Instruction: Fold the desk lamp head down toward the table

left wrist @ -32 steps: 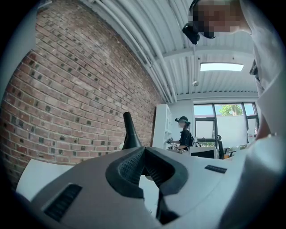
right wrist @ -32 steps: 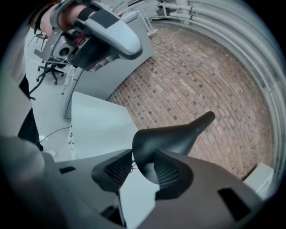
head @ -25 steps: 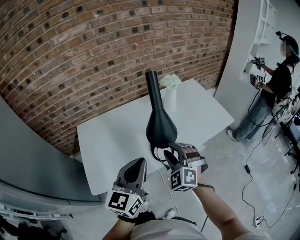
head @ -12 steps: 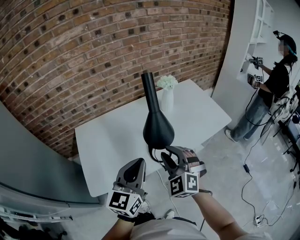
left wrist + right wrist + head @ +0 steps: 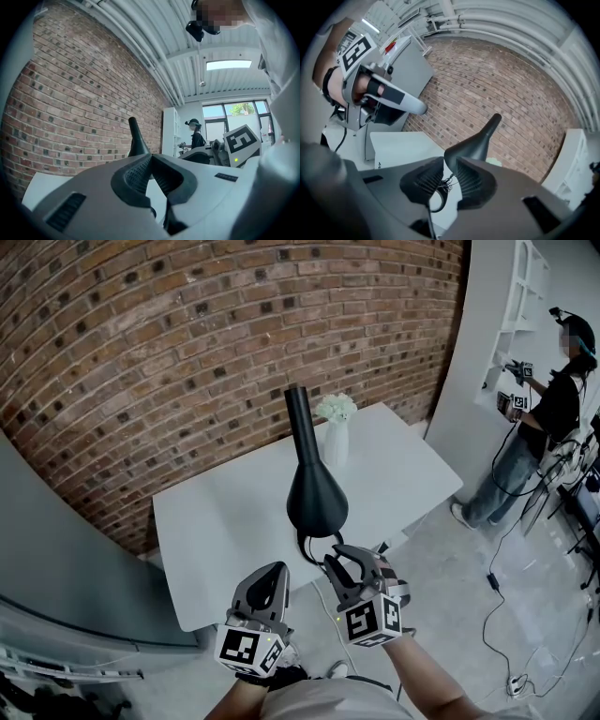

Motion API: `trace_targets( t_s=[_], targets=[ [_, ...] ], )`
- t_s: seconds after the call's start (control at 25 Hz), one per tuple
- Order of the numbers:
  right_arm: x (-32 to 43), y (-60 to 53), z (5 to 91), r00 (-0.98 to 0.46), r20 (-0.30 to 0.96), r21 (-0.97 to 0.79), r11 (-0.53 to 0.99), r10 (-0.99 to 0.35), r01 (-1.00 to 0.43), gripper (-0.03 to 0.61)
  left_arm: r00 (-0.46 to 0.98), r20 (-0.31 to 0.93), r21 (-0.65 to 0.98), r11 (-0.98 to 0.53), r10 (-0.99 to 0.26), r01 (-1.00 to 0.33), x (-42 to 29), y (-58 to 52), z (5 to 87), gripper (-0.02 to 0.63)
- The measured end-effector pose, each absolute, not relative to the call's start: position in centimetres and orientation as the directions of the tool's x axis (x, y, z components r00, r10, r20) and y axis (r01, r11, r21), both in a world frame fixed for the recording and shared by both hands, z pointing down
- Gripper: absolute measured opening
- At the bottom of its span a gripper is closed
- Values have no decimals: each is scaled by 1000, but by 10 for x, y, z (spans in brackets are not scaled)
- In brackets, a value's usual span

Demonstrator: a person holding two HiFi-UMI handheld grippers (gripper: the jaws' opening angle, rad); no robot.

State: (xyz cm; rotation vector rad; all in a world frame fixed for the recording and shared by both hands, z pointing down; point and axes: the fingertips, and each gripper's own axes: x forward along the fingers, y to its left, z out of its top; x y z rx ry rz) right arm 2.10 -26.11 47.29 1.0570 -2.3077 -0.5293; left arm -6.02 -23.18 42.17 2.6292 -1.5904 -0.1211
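Observation:
A black desk lamp [image 5: 317, 498] stands on the white table [image 5: 216, 521], its bulb-shaped head and long neck pointing up. My right gripper [image 5: 336, 568] is just in front of the lamp's lower end. Its jaws are closing, with a gap still between the pads. In the right gripper view the lamp [image 5: 476, 140] rises beyond the right gripper [image 5: 450, 180], and a thin black cord and ring show in the gap. My left gripper [image 5: 272, 573] hangs shut and empty before the table's near edge. From the left gripper [image 5: 151, 157] the lamp [image 5: 136, 140] shows ahead.
A white vase of white flowers [image 5: 336, 432] stands right behind the lamp. A brick wall [image 5: 187, 352] backs the table. A grey cabinet [image 5: 56, 596] is at the left. A person [image 5: 553, 418] stands by white shelves at the far right, with cables [image 5: 497, 606] on the floor.
My right gripper has rolled and drawn slightly back from under the lamp, and its jaws have narrowed. The left gripper and the lamp have stayed put.

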Motion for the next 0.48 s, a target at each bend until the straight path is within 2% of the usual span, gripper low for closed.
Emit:
trace_targets(
  t_s=[0.48],
  targets=[
    [34,-215,454,-603,237,391,643,-762,-659,74,450,-43,110,-452,-892,-885,-45,-195,427,8]
  ],
)
